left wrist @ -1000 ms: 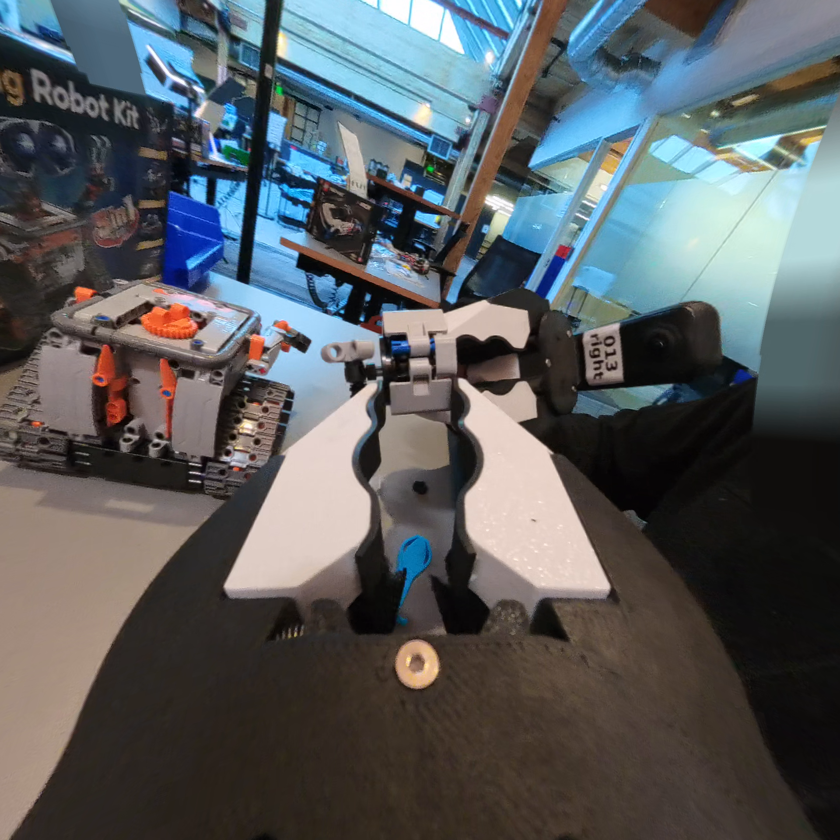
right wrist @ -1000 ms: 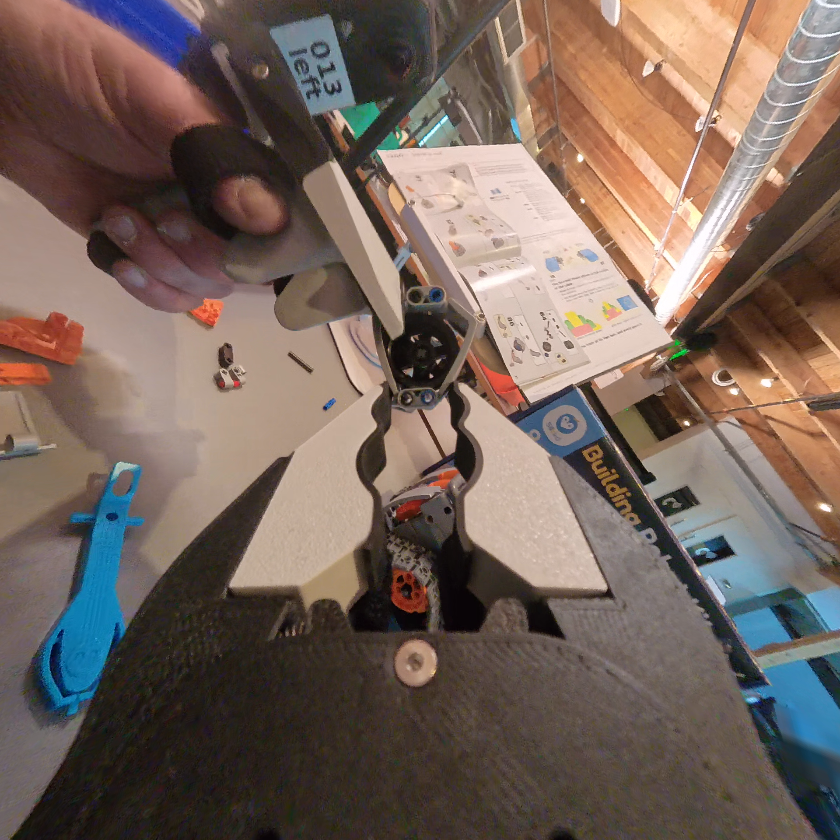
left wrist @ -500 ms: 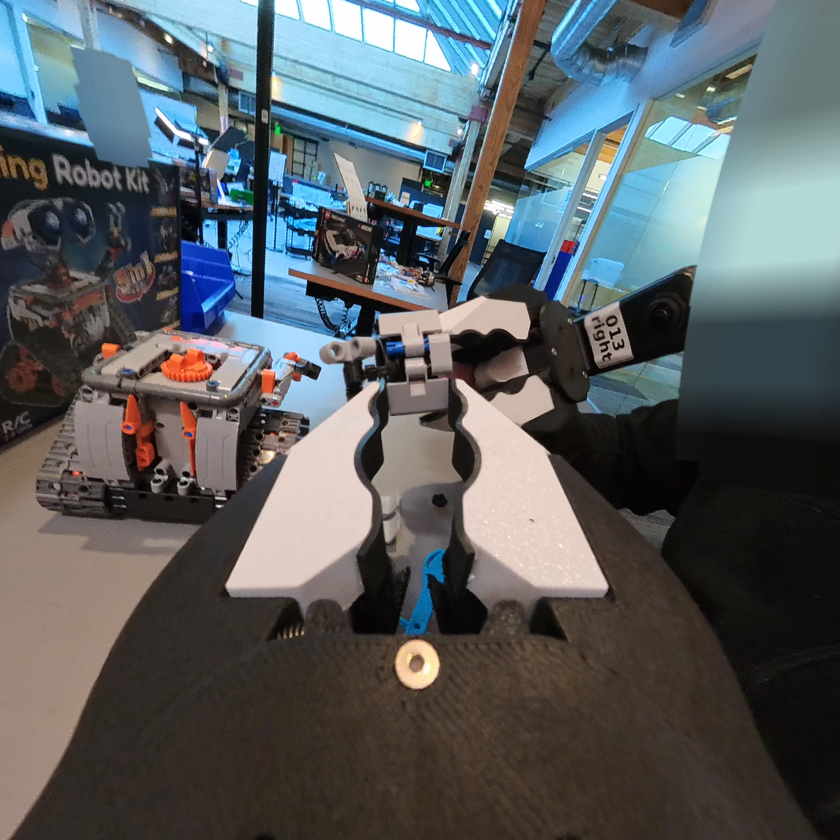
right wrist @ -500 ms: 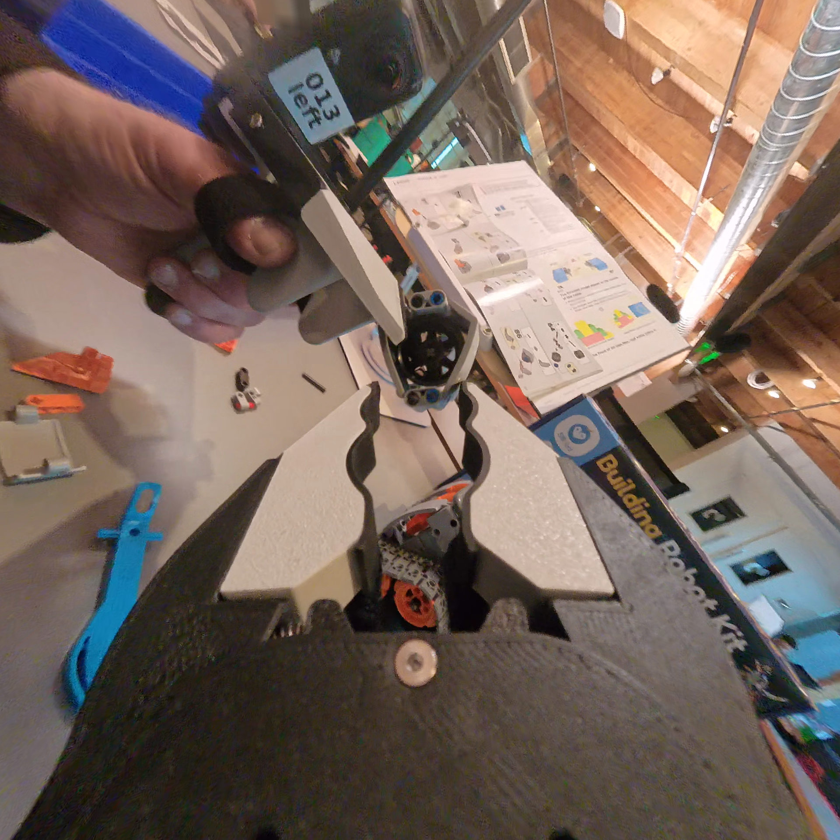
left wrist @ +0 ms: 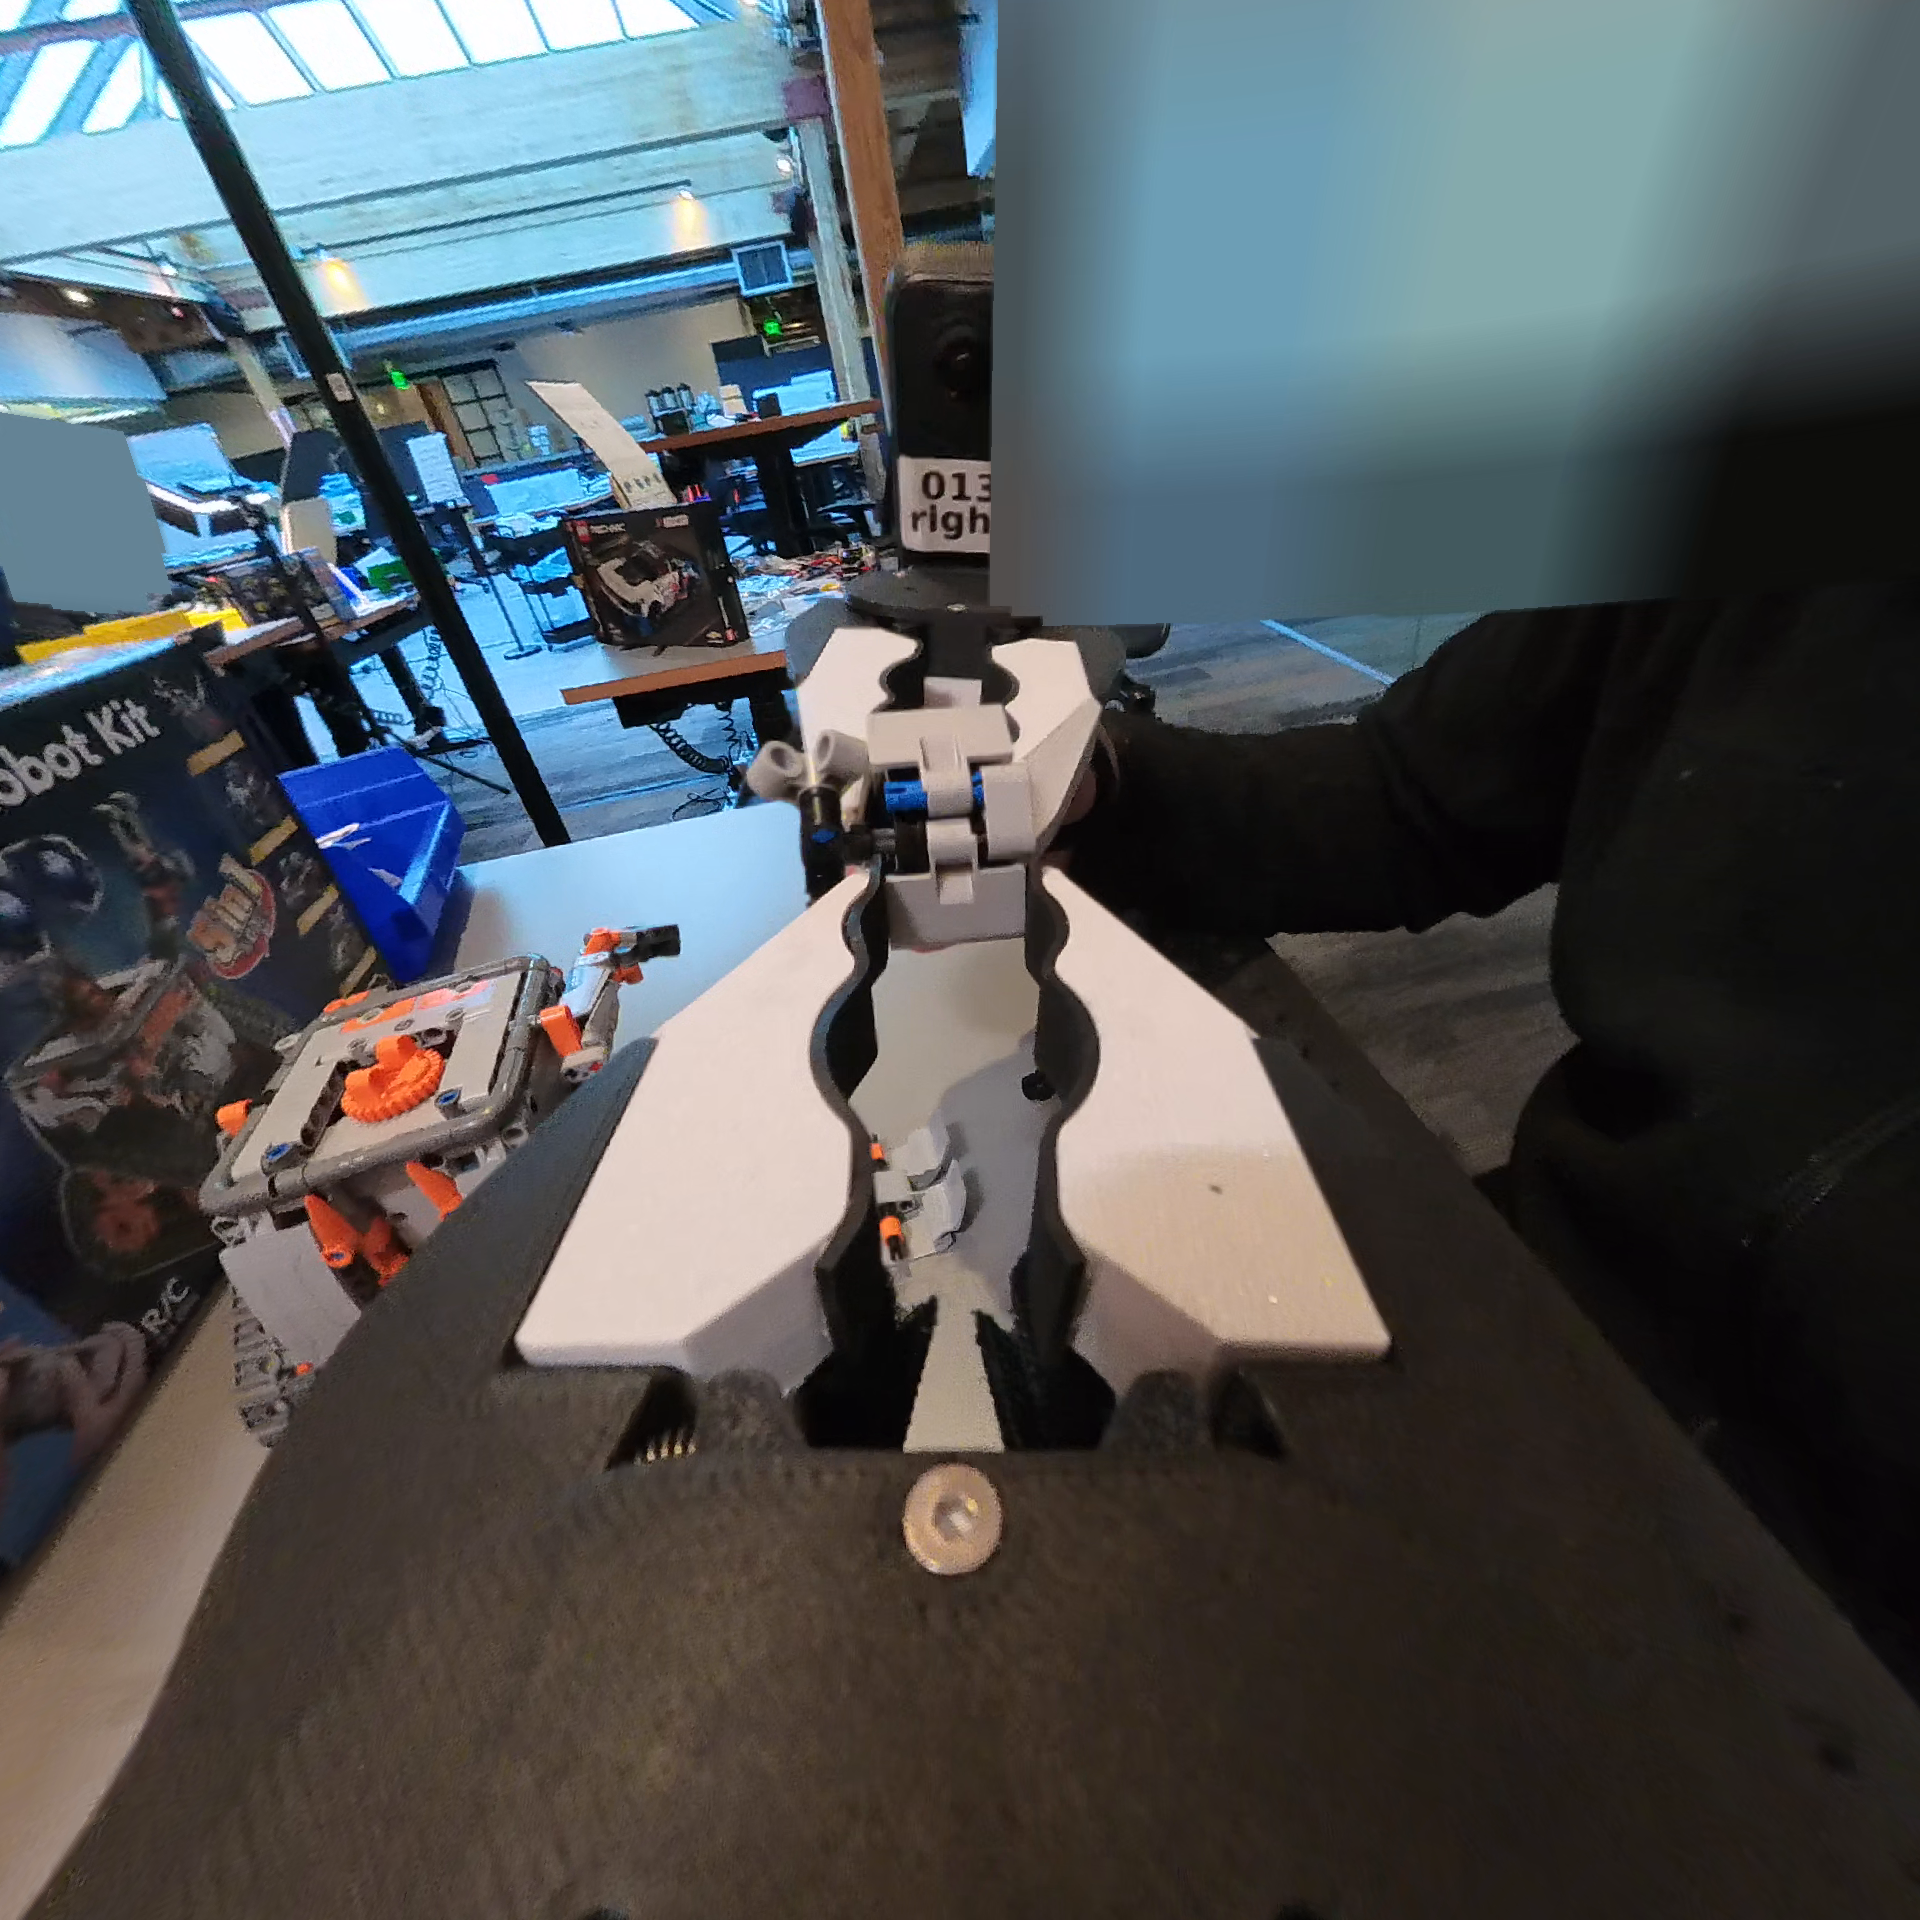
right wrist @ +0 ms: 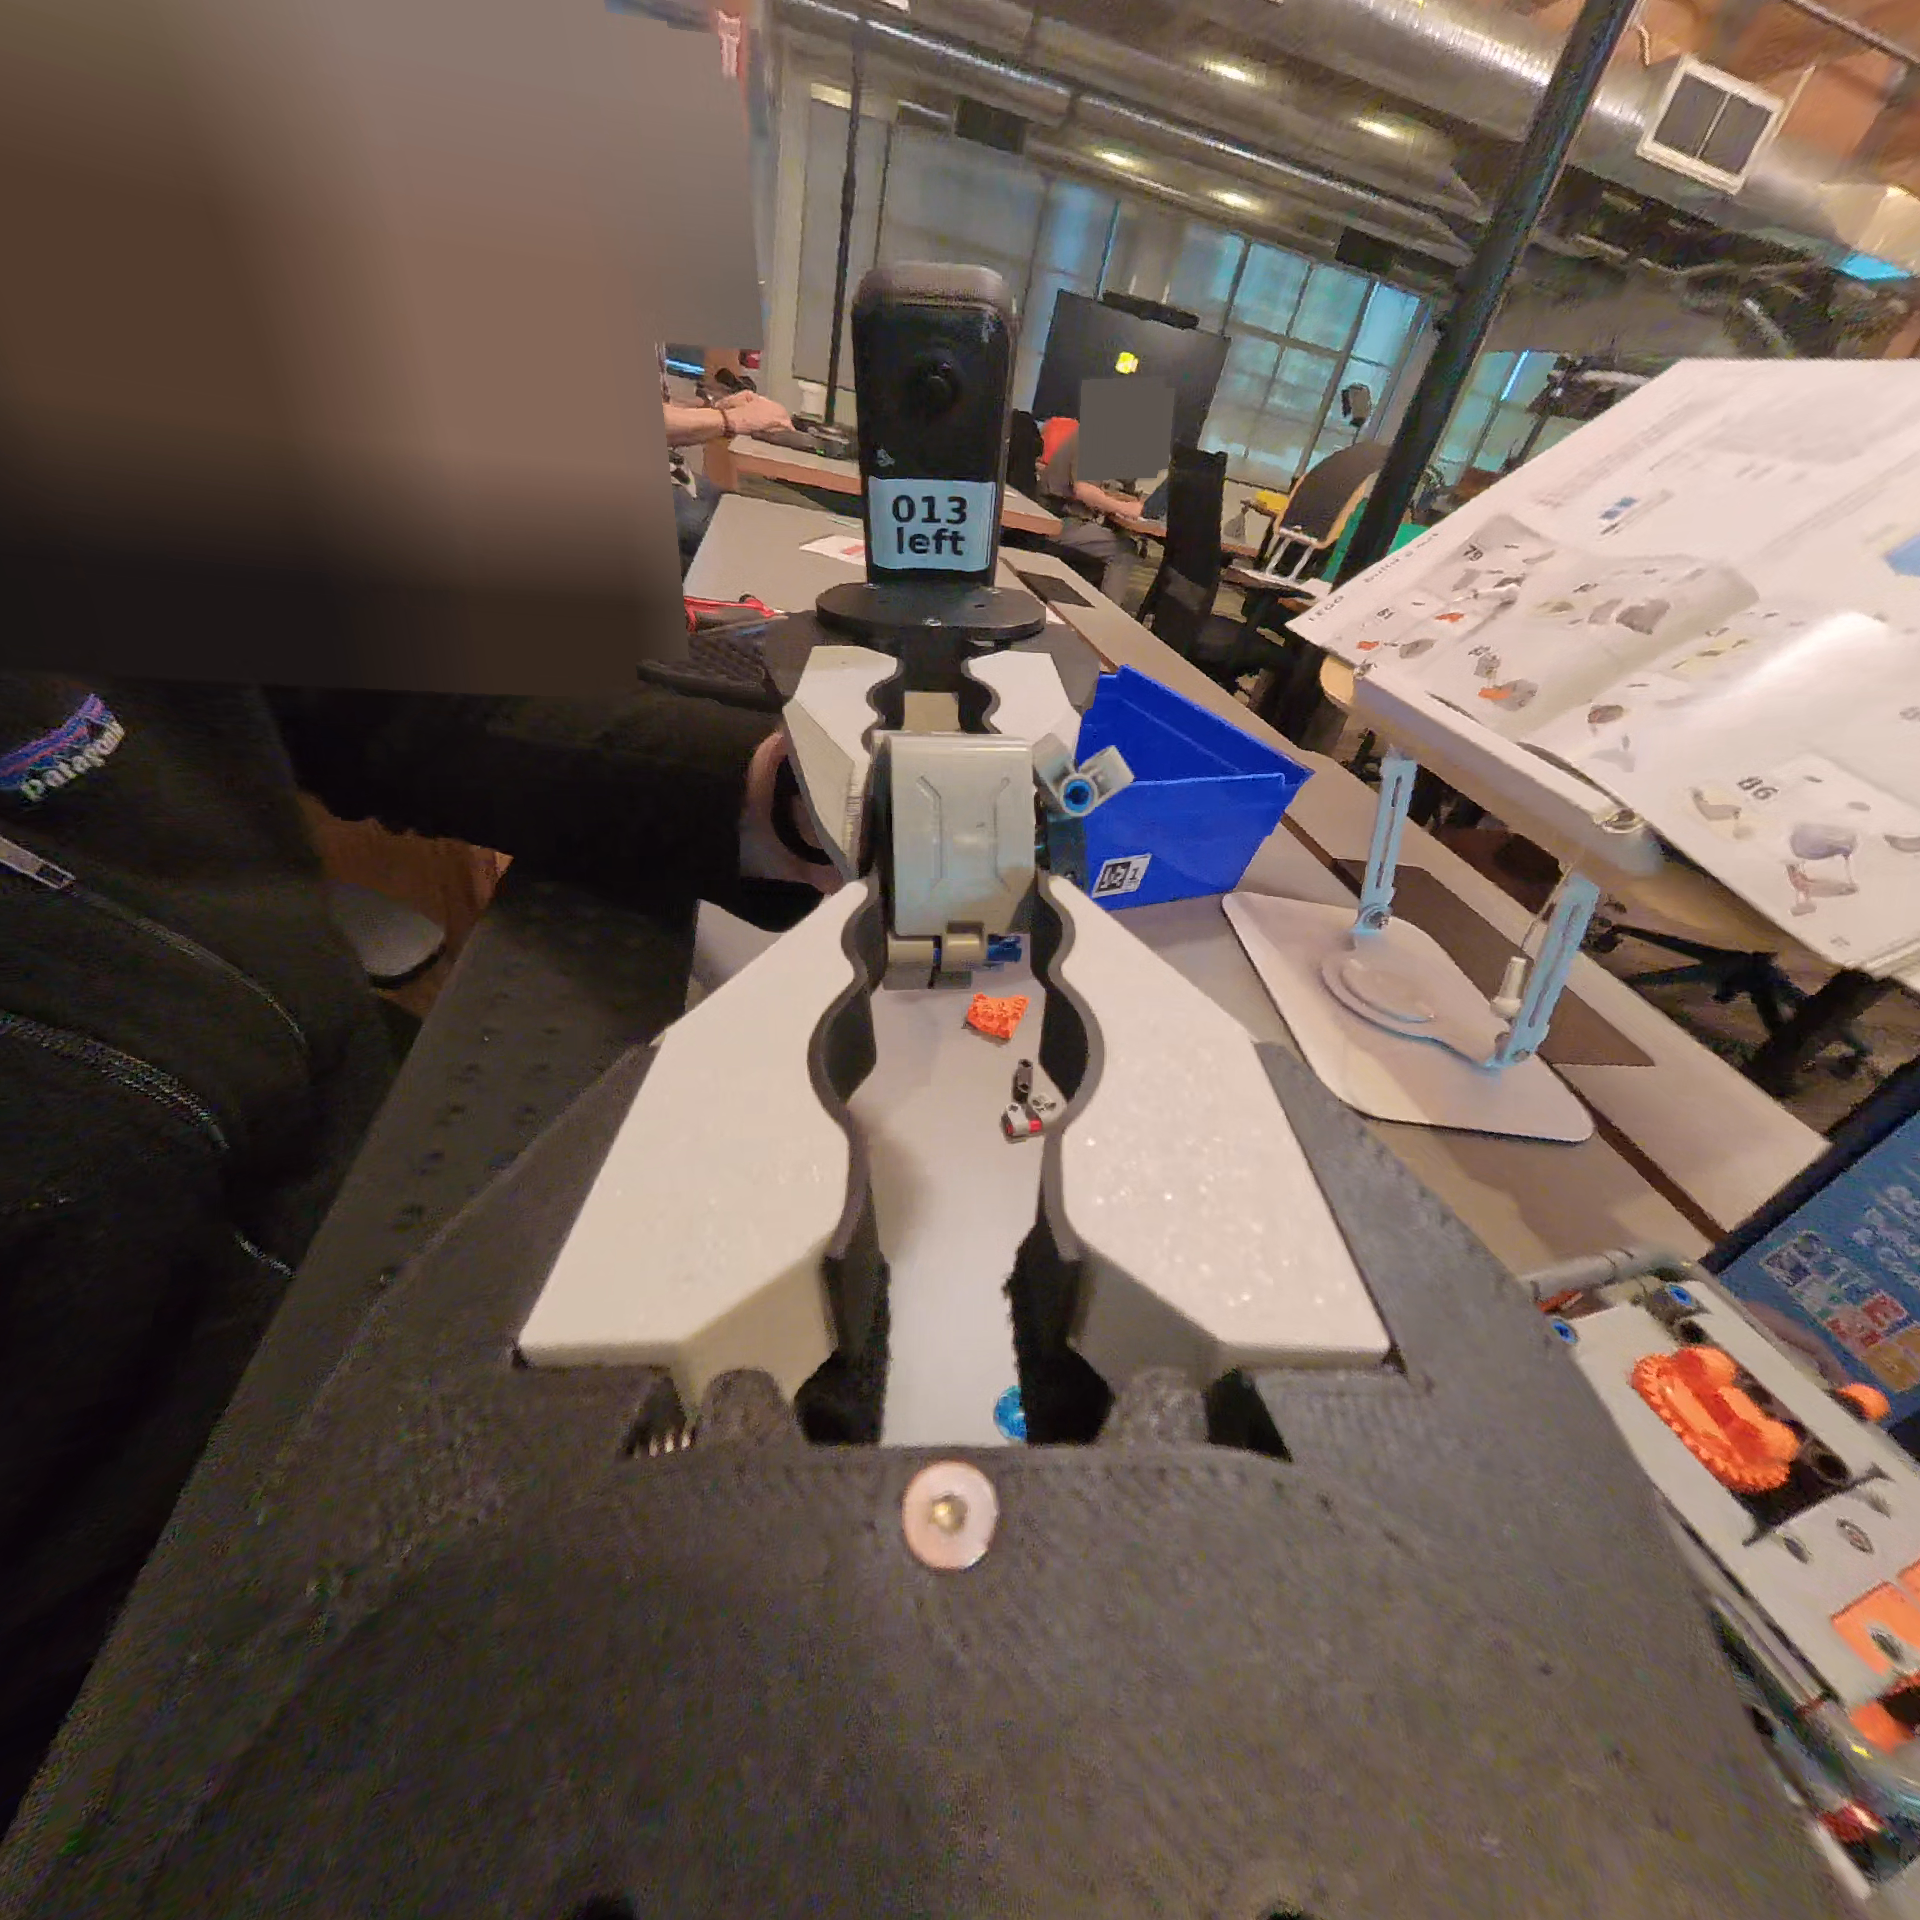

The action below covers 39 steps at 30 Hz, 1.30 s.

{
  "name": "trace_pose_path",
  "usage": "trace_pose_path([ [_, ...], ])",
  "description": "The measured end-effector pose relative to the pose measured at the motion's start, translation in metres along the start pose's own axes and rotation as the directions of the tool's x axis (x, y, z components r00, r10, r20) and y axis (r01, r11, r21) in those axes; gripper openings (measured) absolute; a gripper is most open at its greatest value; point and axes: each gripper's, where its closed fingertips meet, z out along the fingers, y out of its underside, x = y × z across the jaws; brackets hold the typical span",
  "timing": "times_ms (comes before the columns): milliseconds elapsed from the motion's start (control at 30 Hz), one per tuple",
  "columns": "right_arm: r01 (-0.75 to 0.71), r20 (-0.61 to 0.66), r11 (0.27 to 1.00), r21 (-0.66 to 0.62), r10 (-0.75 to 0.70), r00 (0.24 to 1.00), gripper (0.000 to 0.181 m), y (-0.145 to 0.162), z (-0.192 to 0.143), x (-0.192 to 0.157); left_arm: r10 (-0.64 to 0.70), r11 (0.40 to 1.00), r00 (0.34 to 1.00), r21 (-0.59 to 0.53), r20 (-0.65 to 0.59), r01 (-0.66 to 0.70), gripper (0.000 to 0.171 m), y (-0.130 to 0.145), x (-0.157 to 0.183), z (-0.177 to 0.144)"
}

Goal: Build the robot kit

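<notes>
Both claws face each other above the counter (right wrist: 935, 1226), sharing one small grey brick assembly (left wrist: 951, 831). The left claw (left wrist: 951, 914) is narrowed on its grey block end. The right claw (right wrist: 951, 935), at 12 o'clock, is closed on the opposite end, apparently steadying it. The tracked brick robot (left wrist: 405, 1091) sits at 9 o'clock.

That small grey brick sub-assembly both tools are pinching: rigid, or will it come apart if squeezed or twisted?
The grey brick sub-assembly with blue pins is probably light and stiff in its panels. It looks clipped together at pin joints, so twisting between the left tool and right tool may pop parts loose. Its protruding grey connector seems likeliest to swivel.
</notes>
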Motion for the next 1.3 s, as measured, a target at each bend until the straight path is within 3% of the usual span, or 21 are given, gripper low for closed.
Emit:
trace_pose_path([
  [300, 0.004, 0.017, 1.0, 0.004, -0.004, 1.0, 0.023, -0.007, -0.004, -0.002, 0.011, 1.0, 0.998, 0.023, -0.055, -0.009, 0.023, -0.012, 0.003, 0.004],
  [500, -0.107, -0.03, 0.993, 0.048, 0.109, 0.994, 0.024, -0.014, -0.003, 0.015, -0.145, 0.983, 0.987, 0.102, -0.063, 0.151, 0.023, -0.019, -0.015, 0.003],
  [633, -0.181, -0.067, 0.983, 0.031, 0.182, 0.981, 0.023, -0.006, -0.003, 0.026, -0.155, 0.981, 0.988, 0.113, -0.015, 0.156, 0.031, -0.019, -0.025, 0.003],
  [800, -0.264, -0.061, 0.962, 0.062, 0.268, 0.961, 0.023, -0.008, -0.005, 0.032, -0.175, 0.982, 0.983, 0.088, 0.06, 0.169, 0.025, -0.016, -0.033, 0.011],
  [1167, -0.284, -0.019, 0.952, 0.117, 0.288, 0.958, 0.024, -0.022, -0.014, 0.039, -0.369, 0.911, 0.928, 0.183, -0.042, 0.37, 0.024, -0.032, -0.039, 0.017],
  [1300, -0.264, -0.036, 0.956, 0.13, 0.271, 0.962, 0.024, -0.025, -0.015, 0.04, -0.375, 0.9, 0.926, 0.227, -0.035, 0.373, 0.025, -0.035, -0.044, 0.016],
])
